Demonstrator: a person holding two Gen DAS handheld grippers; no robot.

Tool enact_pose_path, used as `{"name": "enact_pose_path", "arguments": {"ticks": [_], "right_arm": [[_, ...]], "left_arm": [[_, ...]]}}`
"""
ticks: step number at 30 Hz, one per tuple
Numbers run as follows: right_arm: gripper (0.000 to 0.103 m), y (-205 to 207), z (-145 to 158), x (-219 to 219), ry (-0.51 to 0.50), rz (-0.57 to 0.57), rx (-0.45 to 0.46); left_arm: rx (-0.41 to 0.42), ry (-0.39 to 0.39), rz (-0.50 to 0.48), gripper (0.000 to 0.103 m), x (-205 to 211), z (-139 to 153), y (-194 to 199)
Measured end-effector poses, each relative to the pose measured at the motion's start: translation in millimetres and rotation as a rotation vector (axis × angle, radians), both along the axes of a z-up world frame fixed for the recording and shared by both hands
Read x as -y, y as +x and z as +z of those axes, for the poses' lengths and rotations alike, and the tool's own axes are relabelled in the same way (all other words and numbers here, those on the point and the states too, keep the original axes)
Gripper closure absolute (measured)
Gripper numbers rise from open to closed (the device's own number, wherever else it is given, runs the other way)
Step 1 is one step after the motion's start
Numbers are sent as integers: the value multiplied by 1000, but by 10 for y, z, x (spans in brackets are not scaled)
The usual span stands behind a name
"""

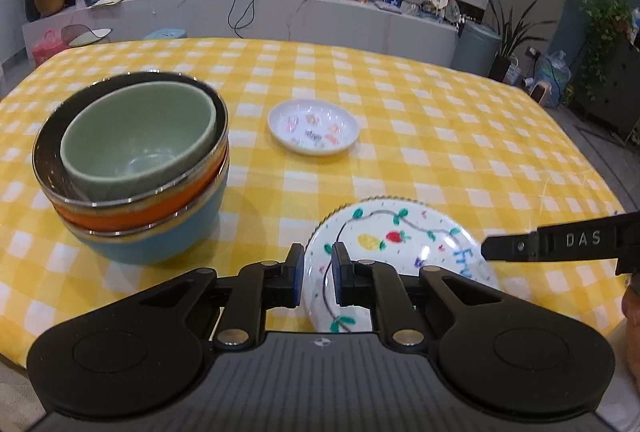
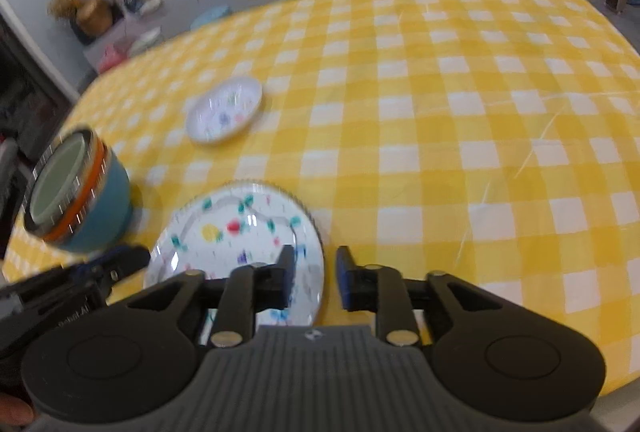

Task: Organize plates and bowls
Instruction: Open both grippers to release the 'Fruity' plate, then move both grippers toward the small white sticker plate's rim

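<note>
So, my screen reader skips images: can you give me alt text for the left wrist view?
The left gripper straddles the near rim of a fruit-painted plate on a yellow checked tablecloth. Stacked bowls stand left, a small dish lies beyond, and the right gripper enters from the right.
</note>
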State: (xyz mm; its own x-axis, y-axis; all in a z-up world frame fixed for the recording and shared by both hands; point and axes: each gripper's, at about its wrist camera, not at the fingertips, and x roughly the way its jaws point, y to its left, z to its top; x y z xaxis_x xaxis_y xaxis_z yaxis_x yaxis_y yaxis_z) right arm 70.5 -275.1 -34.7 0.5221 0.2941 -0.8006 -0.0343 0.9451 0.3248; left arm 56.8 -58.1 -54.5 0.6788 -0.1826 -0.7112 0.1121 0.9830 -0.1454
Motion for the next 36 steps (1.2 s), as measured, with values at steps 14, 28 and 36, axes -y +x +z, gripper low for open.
{"name": "enact_pose_path", "arguments": {"ticks": [14, 28, 36], "right_arm": [[70, 347, -38, 217, 215, -167, 81], [70, 913, -199, 46, 307, -177, 36], [70, 1204, -291, -91, 311, -176, 22]], "left_arm": [[-7, -187, 119, 60, -3, 177, 573], [-38, -153, 133, 60, 43, 59, 1055], [-32, -134, 116, 60, 71, 3, 1256]]}}
